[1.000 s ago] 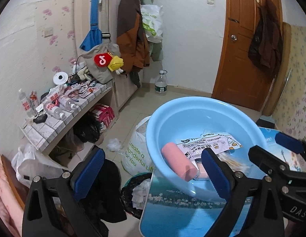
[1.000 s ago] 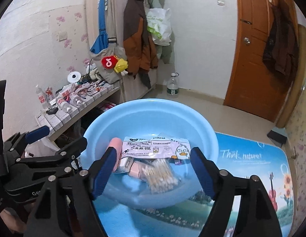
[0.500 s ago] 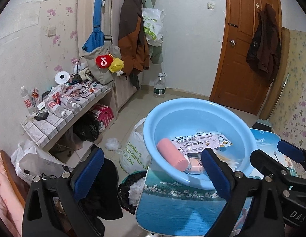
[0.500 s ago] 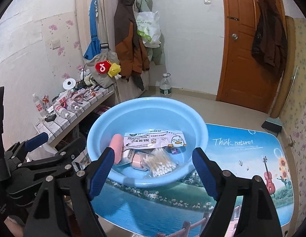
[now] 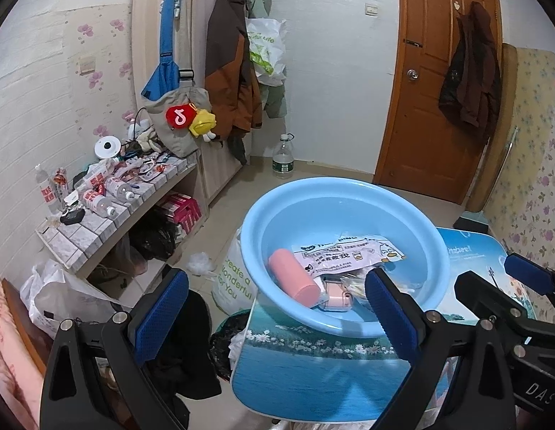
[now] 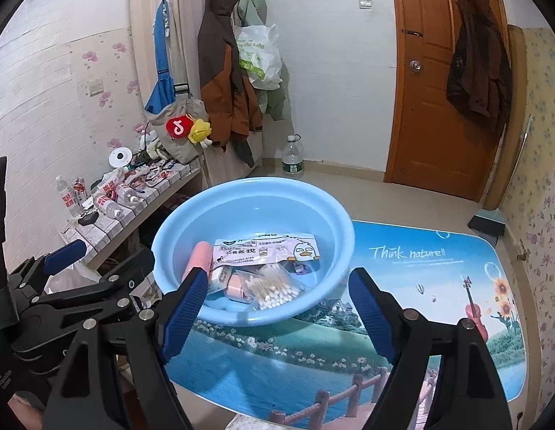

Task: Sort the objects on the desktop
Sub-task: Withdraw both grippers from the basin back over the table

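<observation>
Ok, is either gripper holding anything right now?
No, the left gripper and right gripper hang open and empty before the blue basin.

The basin [image 5: 343,251] is viewed from above and from the near left by the left wrist camera, lying right of centre, with the floor seen lower left. From the right wrist camera it [image 6: 252,247] is faced more squarely, at centre, the tabletop [image 6: 420,286] spreading right. Basin, door [image 5: 435,100] and shelf [image 6: 134,208] are shared by both views.
</observation>
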A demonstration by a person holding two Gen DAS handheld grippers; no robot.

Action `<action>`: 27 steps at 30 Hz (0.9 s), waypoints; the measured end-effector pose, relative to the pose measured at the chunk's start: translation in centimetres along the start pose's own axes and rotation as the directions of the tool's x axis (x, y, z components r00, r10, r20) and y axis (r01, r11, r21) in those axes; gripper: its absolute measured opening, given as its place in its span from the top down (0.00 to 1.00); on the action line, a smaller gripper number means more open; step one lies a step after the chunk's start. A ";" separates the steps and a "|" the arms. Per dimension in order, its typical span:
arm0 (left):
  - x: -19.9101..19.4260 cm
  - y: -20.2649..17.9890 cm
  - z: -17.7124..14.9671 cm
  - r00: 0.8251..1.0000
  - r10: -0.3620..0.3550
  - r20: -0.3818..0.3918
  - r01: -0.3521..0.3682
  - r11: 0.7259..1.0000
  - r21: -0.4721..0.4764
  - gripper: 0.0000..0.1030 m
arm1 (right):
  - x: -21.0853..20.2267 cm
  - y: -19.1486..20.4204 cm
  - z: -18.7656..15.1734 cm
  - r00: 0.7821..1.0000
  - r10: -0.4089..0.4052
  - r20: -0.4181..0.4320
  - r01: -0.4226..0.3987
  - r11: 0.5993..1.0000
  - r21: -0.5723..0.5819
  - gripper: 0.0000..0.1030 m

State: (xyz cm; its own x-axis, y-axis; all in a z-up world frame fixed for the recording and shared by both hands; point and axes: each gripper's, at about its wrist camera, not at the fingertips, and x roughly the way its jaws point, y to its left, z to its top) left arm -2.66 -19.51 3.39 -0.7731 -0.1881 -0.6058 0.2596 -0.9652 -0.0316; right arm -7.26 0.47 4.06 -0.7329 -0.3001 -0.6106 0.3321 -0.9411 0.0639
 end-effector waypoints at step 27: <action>-2.7 -5.3 0.1 0.999 -0.038 0.025 0.036 0.996 0.078 0.03 | -3.8 -4.7 -1.0 0.999 -0.033 0.030 0.031 0.997 0.065 0.20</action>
State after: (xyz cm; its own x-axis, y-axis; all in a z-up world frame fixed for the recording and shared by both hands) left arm -2.05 -13.94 5.26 -0.7964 -0.1555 -0.5844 0.1857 -0.9826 0.0084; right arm -5.47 6.22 5.25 -0.7606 -0.2737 -0.5887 0.2703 -0.9580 0.0961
